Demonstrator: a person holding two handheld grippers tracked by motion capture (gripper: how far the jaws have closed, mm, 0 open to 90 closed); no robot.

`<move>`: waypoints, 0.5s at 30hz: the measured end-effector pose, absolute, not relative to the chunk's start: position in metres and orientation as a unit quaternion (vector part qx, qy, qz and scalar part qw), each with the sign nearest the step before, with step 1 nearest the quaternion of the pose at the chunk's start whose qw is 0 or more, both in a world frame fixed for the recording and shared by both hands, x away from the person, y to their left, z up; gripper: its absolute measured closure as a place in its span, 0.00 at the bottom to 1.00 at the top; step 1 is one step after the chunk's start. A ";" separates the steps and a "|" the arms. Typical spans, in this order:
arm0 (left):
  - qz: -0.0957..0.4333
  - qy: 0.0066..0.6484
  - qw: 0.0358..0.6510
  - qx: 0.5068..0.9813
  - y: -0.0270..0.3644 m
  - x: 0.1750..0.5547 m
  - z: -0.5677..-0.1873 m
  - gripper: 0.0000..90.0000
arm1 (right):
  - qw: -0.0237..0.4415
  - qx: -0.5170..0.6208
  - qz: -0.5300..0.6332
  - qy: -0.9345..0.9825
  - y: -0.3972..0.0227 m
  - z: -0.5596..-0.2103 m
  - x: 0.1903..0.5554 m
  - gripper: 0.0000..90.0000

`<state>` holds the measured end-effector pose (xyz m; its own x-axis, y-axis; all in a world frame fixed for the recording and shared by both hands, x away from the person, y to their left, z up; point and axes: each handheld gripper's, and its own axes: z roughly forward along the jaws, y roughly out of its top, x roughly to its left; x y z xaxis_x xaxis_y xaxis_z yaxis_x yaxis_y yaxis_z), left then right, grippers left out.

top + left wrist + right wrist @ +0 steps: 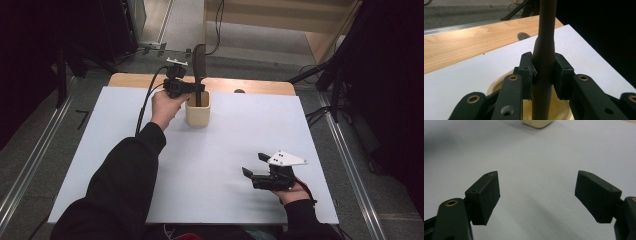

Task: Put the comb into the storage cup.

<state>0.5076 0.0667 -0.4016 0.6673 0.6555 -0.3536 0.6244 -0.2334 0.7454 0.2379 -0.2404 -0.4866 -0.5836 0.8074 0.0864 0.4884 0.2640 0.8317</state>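
a: spatula [199, 62] handle, dark and upright, sits pinched between the pads of the left tool [198, 88]; its lower end goes down into the cream cup [198, 114], and its broad end rises above the tool.

b: so the left tool is closed on it?

a: yes, in the left gripper view both pads [526, 71] press on the brown shaft [544, 62] from either side, right above the cup's rim [496, 83].

b: and the right tool?

a: right tool [254, 165] has its jaws spread wide with nothing between them. it rests low at the near right of the white sheet [215, 150], well apart from the cup. in the right gripper view the bare sheet lies between the two pads [486, 195], and the bottom of the cup [537, 123] shows far off at the top edge.

b: anything around the cup?

a: little. the cup stands toward the far edge of the sheet, near the strip of wooden desk [260, 86] that shows behind it. a small round hole [523, 36] is in the wood just past the sheet's edge. the left tool's cable [147, 97] trails down along the left forearm. nothing lies between the cup and the right tool.
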 end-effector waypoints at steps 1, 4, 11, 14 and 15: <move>0.016 0.408 0.467 0.785 0.066 0.507 -0.402 0.80 | 0.182 0.419 0.439 0.774 -0.240 -0.487 0.238 0.21; 0.018 0.407 0.468 0.784 0.066 0.507 -0.404 0.80 | 0.188 0.421 0.439 0.771 -0.241 -0.486 0.238 0.21; 0.017 0.406 0.465 0.787 0.068 0.505 -0.410 0.80 | 0.187 0.427 0.439 0.768 -0.242 -0.485 0.238 0.21; 0.017 0.403 0.465 0.788 0.068 0.505 -0.412 0.80 | 0.187 0.425 0.439 0.769 -0.241 -0.486 0.238 0.21; 0.018 0.402 0.466 0.788 0.067 0.504 -0.412 0.80 | 0.187 0.426 0.438 0.769 -0.241 -0.486 0.238 0.21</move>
